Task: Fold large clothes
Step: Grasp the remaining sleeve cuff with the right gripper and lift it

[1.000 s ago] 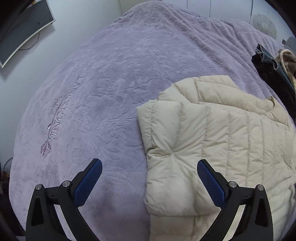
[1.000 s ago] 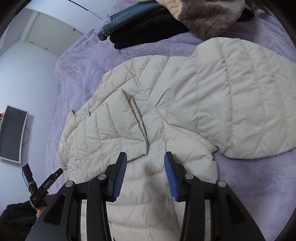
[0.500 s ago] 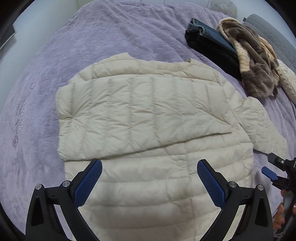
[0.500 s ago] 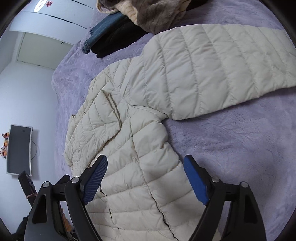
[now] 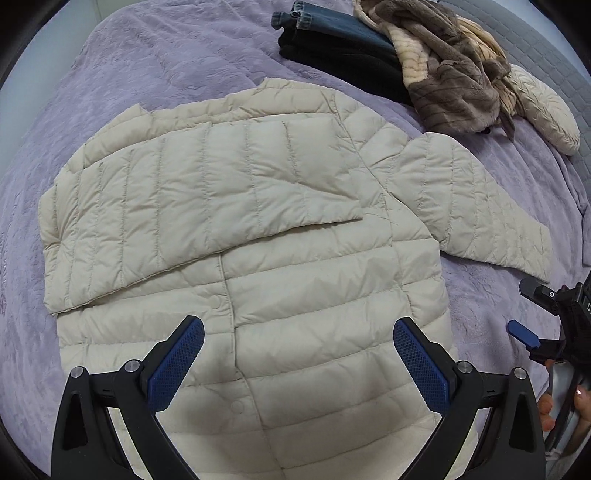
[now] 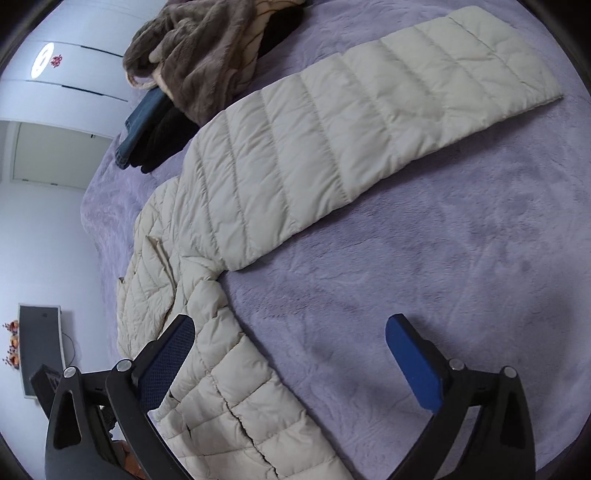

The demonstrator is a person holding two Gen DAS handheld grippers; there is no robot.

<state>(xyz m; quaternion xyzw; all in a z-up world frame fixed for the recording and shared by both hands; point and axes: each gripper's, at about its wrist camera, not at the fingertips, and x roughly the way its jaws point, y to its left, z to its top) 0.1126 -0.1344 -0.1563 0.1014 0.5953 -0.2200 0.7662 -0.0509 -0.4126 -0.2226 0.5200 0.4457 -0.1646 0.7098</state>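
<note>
Two grippers hang over one cream quilted puffer jacket (image 5: 295,295), which lies flat and front-up on a lilac plush bedspread (image 5: 166,62). One sleeve is folded across the jacket's chest, its cuff ending near the middle of the jacket; the other sleeve (image 6: 369,122) stretches straight out from the jacket's shoulder onto bare bedspread. The snap-button placket runs down the jacket's middle toward the hem.

Above the lower half of the jacket, the left gripper (image 5: 299,365) points steeply down with its jaws spread wide and released; the blue textured pads (image 5: 177,365) stand on either side of the placket with nothing pinched between them and no visible touch on the fabric.

Beside the jacket's side seam, below the outstretched sleeve, the right gripper (image 6: 291,365) is opening, jaws at full spread. One pad hangs over the jacket's edge, the other over bare bedspread, and neither presses on anything. In the left wrist view this gripper shows at the frame's edge, just off the jacket's side, with fingertips of the person's hand (image 5: 546,410) on its handle.

Beyond the jacket's collar sits a pile of other clothes: folded blue jeans (image 5: 332,26) on a black garment (image 5: 343,62), with a brown and cream fleece (image 5: 454,70) heaped against them. A dark curved screen (image 6: 40,350) hangs on the white wall beyond the jacket's far side.
</note>
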